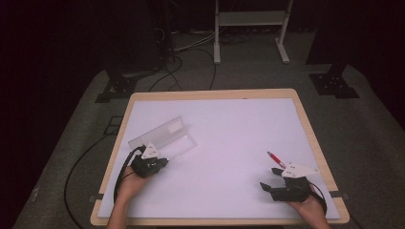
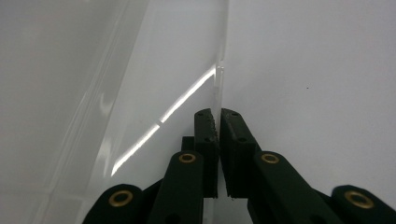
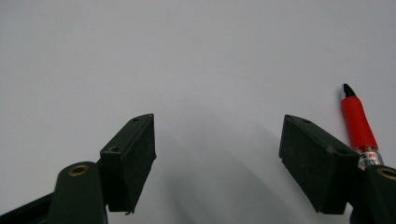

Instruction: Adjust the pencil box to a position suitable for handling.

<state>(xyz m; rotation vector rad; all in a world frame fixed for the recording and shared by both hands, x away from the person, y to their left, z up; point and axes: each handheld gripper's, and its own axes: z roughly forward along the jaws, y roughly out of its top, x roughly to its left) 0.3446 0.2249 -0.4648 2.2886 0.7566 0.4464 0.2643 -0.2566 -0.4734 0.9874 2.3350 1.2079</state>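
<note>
Where the white table (image 1: 229, 143) meets the person's left hand (image 1: 128, 185), the left gripper (image 1: 154, 160) pinches the thin edge of a clear plastic box (image 1: 165, 136). In the left gripper view its two black jaws are pressed together on the see-through wall of the box (image 2: 177, 84), and a bright line of light runs across the plastic. The box lies on the left part of the table, tipped a bit, with a small white label on its far end.

On the right side, the right hand (image 1: 305, 206) holds the right gripper (image 1: 271, 179) low over the table. Its jaws are spread wide with nothing between them. A red pen (image 3: 357, 122) with a black tip lies on the table just beside the right jaw. The pen and the box are well apart.
</note>
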